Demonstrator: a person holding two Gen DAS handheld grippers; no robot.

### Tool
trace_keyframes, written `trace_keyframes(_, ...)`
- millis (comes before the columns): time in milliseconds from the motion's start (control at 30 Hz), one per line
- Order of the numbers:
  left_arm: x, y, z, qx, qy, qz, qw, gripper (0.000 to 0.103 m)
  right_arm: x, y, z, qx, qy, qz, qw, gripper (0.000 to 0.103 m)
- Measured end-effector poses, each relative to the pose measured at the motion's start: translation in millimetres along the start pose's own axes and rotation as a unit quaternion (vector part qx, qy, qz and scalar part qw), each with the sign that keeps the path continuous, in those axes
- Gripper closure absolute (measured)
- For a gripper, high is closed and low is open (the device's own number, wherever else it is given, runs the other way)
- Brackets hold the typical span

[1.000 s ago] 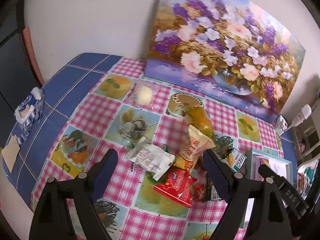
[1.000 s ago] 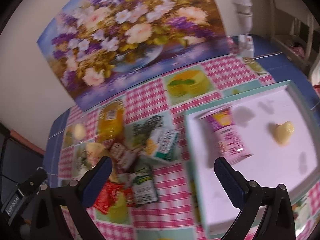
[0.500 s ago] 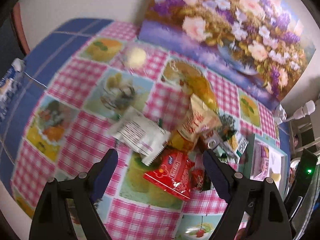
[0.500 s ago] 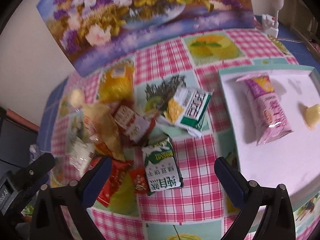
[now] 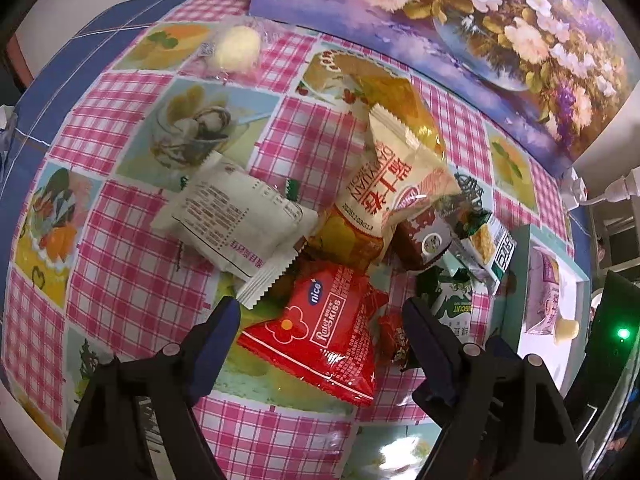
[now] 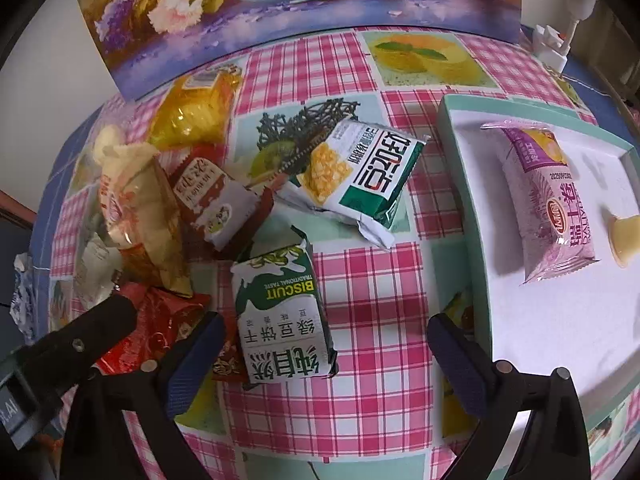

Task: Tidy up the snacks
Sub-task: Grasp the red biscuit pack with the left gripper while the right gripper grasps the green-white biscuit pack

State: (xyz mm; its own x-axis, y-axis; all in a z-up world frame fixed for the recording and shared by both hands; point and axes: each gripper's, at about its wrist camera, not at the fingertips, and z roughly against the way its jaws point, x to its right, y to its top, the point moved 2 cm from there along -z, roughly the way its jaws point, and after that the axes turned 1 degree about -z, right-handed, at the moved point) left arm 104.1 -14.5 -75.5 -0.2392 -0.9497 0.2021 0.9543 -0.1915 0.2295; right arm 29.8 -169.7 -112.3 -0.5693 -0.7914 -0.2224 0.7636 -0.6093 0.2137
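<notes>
My left gripper [image 5: 320, 312] points down over the snack pile. A red packet [image 5: 320, 332] lies between its closing jaws, and the pads are clear of it. My right gripper [image 6: 324, 322] hangs over a green-and-white biscuit packet [image 6: 280, 312]. Its jaws are closing too, wide of the packet. The pile also holds a white packet [image 5: 236, 216], a cream packet [image 5: 388, 196], a yellow bag [image 6: 192, 112] and a corn packet [image 6: 360, 172]. To the right, a teal-rimmed white tray [image 6: 452, 160] holds a pink packet [image 6: 548, 200] and a pale jelly cup [image 6: 624, 236].
A flower painting [image 6: 280, 8] leans on the wall behind the checked tablecloth [image 6: 360, 280]. A wrapped pale round sweet [image 5: 236, 46] lies apart at the far left. A white plug [image 6: 556, 40] sits at the back right. The left gripper's body [image 6: 80, 340] shows beside my right gripper.
Both grippers have sunk and tipped down toward the pile, so the snacks now sit large between the fingers. Each pair of jaws has narrowed a little.
</notes>
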Motion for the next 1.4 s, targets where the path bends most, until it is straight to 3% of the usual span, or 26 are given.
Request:
trace_keyframes(167,1.7,-2.6,-7.2,-0.011,0.006,0.0,0.9999,0.025,-4.5,-0.1,-5.8,0.001,-0.009,0.011,1.0,0.017)
trace_keyframes(233,2.3,-3.2,-9.6,-0.015,0.013,-0.004,0.9998,0.036,-9.2,-2.5,-5.9,0.005,-0.013,0.015,1.0,0.022)
trace_keyframes(367,5.2,-4.6,-13.8,-0.018,0.009,-0.004,0.9998,0.036,-8.2,-2.6,-5.5,0.011,-0.017,0.018,1.0,0.042)
trace_keyframes(567,10.4,-7.3,-17.0,-0.024,0.014,-0.01,0.9996,0.036,-3.0,4.2,-3.2,0.014,-0.017,0.016,1.0,0.057)
trace_keyframes(933,15.7,-8.7,-30.3,-0.029,0.016,-0.005,0.9994,0.036,-0.5,3.0,-3.1,0.02,-0.022,0.023,0.999,0.057)
trace_keyframes(1133,17.3,-10.7,-39.6,-0.035,-0.004,0.009,0.9993,0.039,-7.8,-1.7,-4.0,0.023,-0.033,0.038,0.998,0.059)
trace_keyframes(1400,23.7,-6.8,-29.0,-0.023,-0.025,0.01,0.9994,0.045,-2.6,0.1,1.8,0.016,0.006,0.008,1.0,0.061)
